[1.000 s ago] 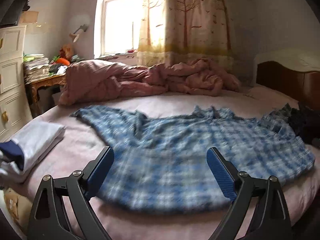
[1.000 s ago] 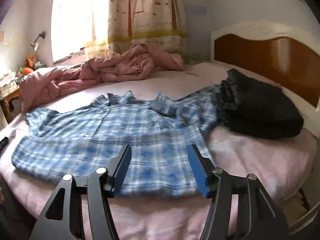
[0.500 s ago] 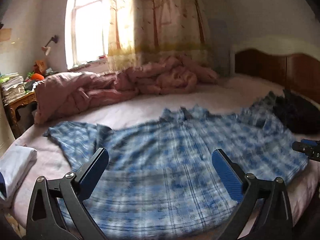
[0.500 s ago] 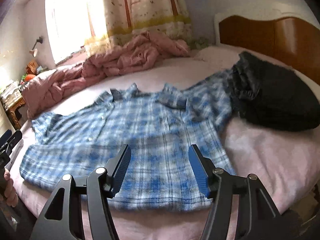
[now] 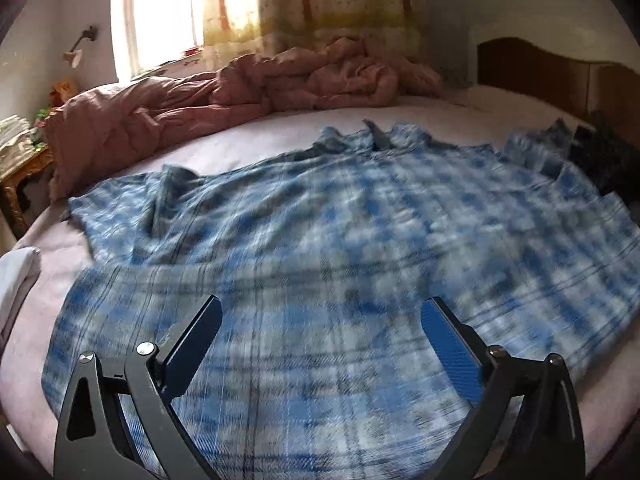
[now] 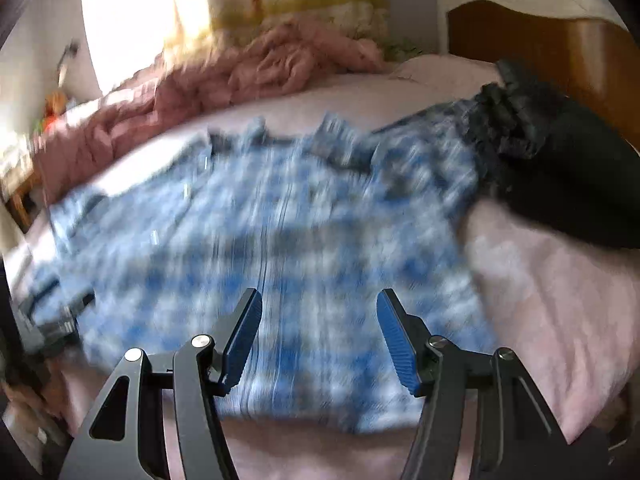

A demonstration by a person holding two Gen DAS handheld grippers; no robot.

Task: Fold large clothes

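Observation:
A blue and white plaid shirt [image 5: 340, 248] lies spread flat on the pink bed sheet [image 5: 248, 144], collar toward the far side. It also shows, blurred, in the right wrist view [image 6: 280, 240]. My left gripper [image 5: 320, 320] is open and empty, low over the shirt's near hem. My right gripper [image 6: 319, 312] is open and empty, just above the hem near the shirt's right side. The left gripper also shows at the left edge of the right wrist view [image 6: 56, 320].
A crumpled pink duvet [image 5: 240, 88] lies along the far side of the bed. A black garment [image 6: 560, 168] lies at the right, over the shirt's right sleeve. White folded cloth [image 5: 16, 276] sits at the left edge. A wooden headboard [image 6: 540, 40] stands at the right.
Both grippers have moved forward and down toward the shirt, so it fills more of each view. Both stayed open and empty. The shirt has not moved.

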